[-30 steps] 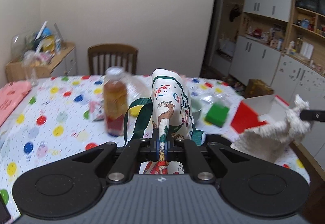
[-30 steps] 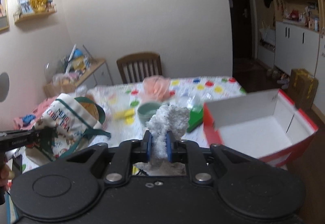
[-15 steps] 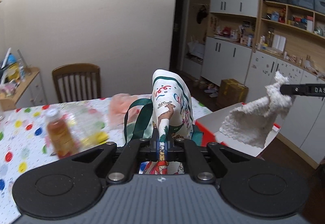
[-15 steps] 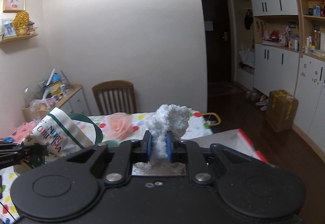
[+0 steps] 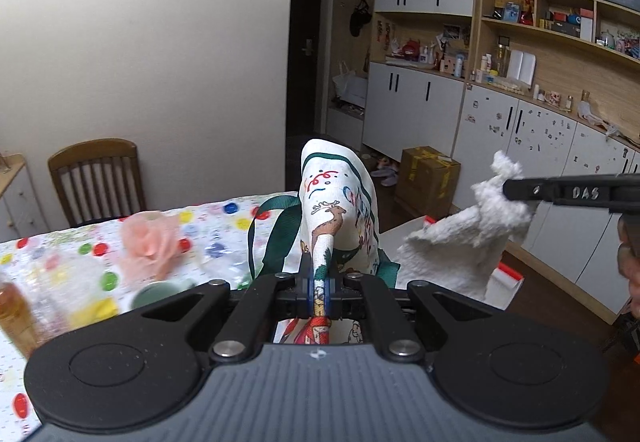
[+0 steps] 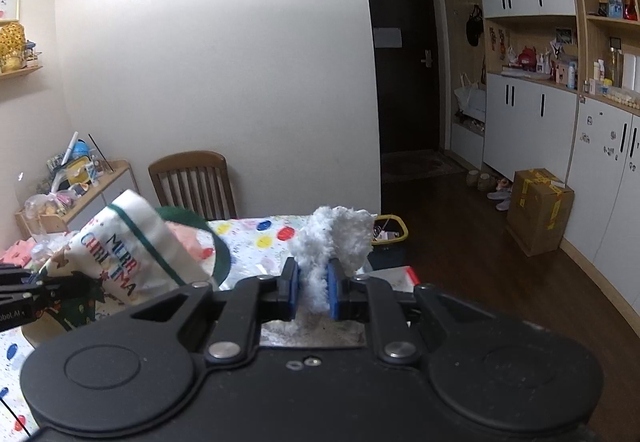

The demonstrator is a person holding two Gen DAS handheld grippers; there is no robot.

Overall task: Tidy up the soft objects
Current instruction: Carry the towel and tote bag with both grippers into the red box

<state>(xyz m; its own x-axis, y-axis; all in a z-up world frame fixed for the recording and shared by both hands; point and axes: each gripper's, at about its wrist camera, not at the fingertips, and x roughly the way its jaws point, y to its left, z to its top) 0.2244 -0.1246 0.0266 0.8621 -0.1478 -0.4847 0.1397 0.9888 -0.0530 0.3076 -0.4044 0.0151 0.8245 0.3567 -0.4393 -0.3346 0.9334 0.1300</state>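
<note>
The left gripper pinches a printed Christmas bag held up over the table's far edge; the right gripper is clamped on a white fluffy cloth hanging above a red-rimmed box just off the table's corner, the two loads near but apart. Beyond the edge lies open dark floor up to a cardboard box and white cabinets; the dotted tablecloth carries a pink cloth, a bottle and a bowl; a chair stands at the wall.

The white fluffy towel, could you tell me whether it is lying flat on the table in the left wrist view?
No, the white fluffy towel hangs in the air, pinched at its top by the right gripper.
</note>
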